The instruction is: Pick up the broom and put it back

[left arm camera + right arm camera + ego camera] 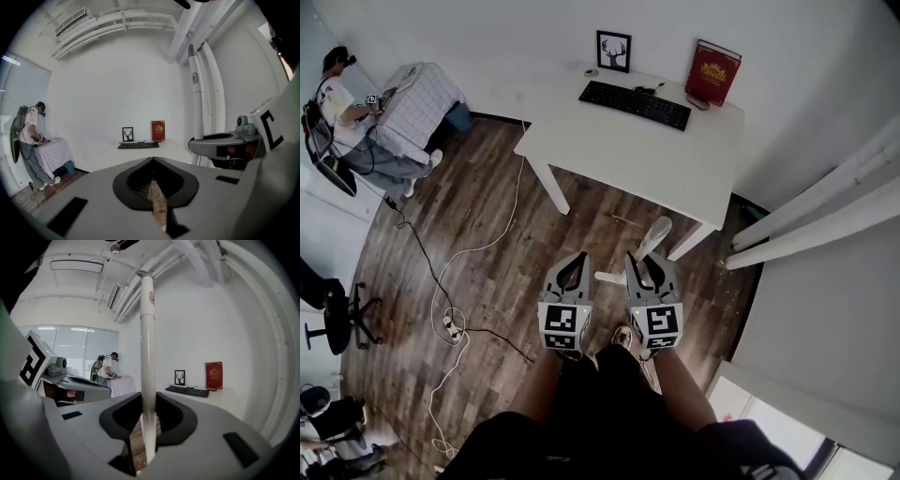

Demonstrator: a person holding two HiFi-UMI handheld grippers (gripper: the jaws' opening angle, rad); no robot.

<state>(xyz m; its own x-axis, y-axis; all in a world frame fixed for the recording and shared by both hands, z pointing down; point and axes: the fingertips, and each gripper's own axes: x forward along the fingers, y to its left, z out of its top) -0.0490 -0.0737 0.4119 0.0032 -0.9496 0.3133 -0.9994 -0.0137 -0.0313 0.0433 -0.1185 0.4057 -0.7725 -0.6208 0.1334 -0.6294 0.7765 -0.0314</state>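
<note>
At lower centre of the head view, the left gripper (577,257) had its jaws together on nothing, with a sliver of brown wood-plank floor (157,201) showing through them. Just to its right, the right gripper (635,259) had its jaws clamped on the white long-handled broom (147,348), whose pole stood upright between them, below the white surface (675,159). The gripper hid the pole's lower end, and the head was hard to make out.

a white table (675,178) stands at upper centre, bearing a black keyboard (635,104), a framed deer picture (613,51) and a red book (713,73); a person (342,103) stands upper left.
</note>
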